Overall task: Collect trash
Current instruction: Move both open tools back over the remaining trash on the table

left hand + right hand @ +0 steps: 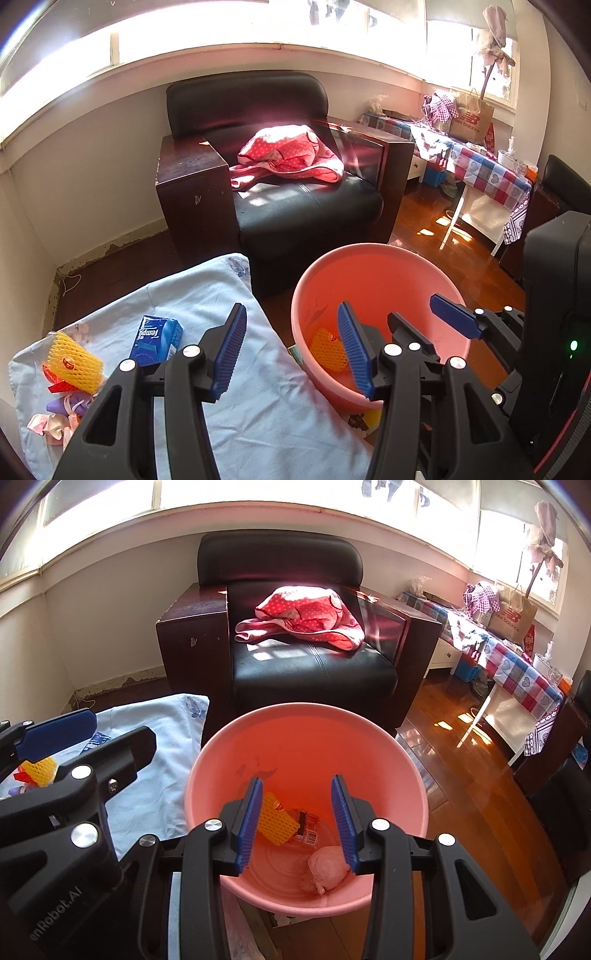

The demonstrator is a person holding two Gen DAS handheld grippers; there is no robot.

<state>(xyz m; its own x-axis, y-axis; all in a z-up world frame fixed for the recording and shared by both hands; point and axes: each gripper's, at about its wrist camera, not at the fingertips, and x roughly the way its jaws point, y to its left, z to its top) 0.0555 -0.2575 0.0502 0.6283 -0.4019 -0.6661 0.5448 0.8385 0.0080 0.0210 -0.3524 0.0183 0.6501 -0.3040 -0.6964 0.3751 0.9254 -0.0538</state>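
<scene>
Pink bucket (306, 734), trash inside

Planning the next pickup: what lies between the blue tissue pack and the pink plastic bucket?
Only bare pale-blue cloth, with the left gripper's finger over it; left wrist view shows tissue pack and bucket.

a black armchair (306, 206) holds a pink dotted cloth (291, 153); a checked tablecloth (491, 173) covers the side table.

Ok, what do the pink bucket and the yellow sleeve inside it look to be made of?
Pink bucket: likely moulded plastic, with smooth, slightly glossy walls and a rolled rim. Yellow sleeve: probably foam fruit netting, matte with an open diamond mesh.
</scene>
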